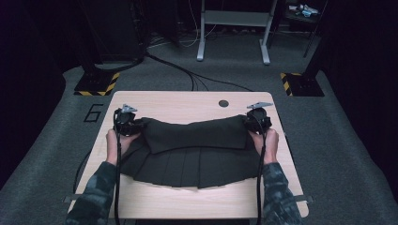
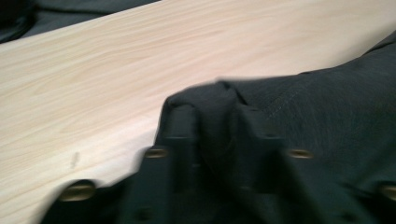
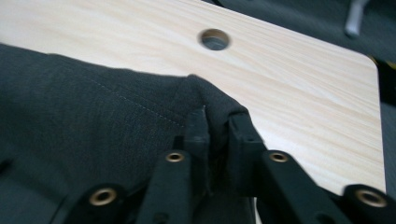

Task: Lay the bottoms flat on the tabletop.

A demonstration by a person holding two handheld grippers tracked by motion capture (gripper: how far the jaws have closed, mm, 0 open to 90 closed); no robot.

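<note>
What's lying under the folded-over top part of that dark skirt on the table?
Under the folded-over flap, the dark skirt's own pleated lower layer shows, spread on the wooden table. Whatever lies between flap and pleats is covered and cannot be seen.

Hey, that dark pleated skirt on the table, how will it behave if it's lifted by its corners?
Probably floppy: the skirt is folded over itself and bunches between the right tongs. Its middle would likely sag between the two held corners. It looks light, and the pleats may fan open once off the table.
</note>
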